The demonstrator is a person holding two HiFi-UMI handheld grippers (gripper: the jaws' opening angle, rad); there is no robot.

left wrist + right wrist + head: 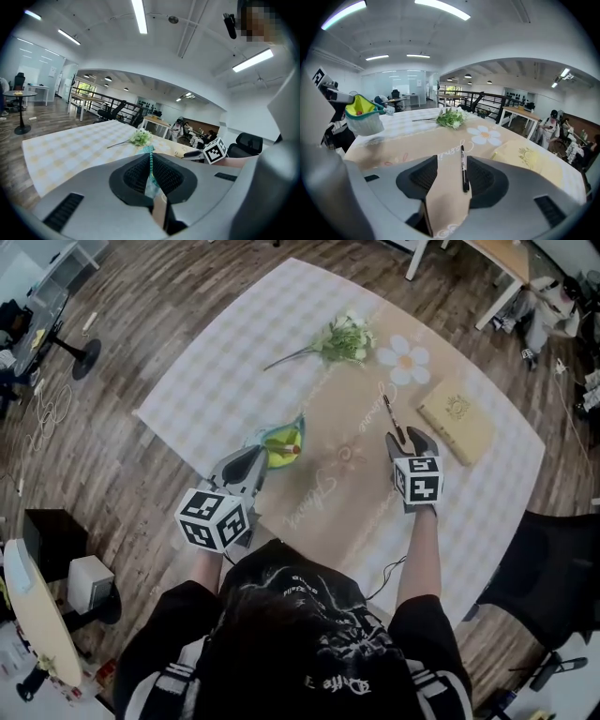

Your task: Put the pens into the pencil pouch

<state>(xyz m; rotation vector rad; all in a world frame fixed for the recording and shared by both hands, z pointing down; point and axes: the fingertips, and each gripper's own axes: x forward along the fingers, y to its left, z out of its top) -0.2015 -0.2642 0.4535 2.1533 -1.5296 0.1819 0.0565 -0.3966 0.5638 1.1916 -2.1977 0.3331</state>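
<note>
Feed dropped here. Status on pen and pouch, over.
Left hand-held gripper shut on pouch rim. Right hand-held gripper open, pen between jaws, on table. Nothing between pen and pouch.

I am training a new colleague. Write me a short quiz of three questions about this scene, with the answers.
1. True or false: the right claw is shut on the black pen.
2. In the head view, what lies to the right of that pen? A. a cup B. a tan book C. a laptop
3. Fill in: the left claw is shut on the edge of the ___.
Key: 1. False: it is open, and the pen lies on the table between its jaws. 2. B. 3. pouch.
</note>
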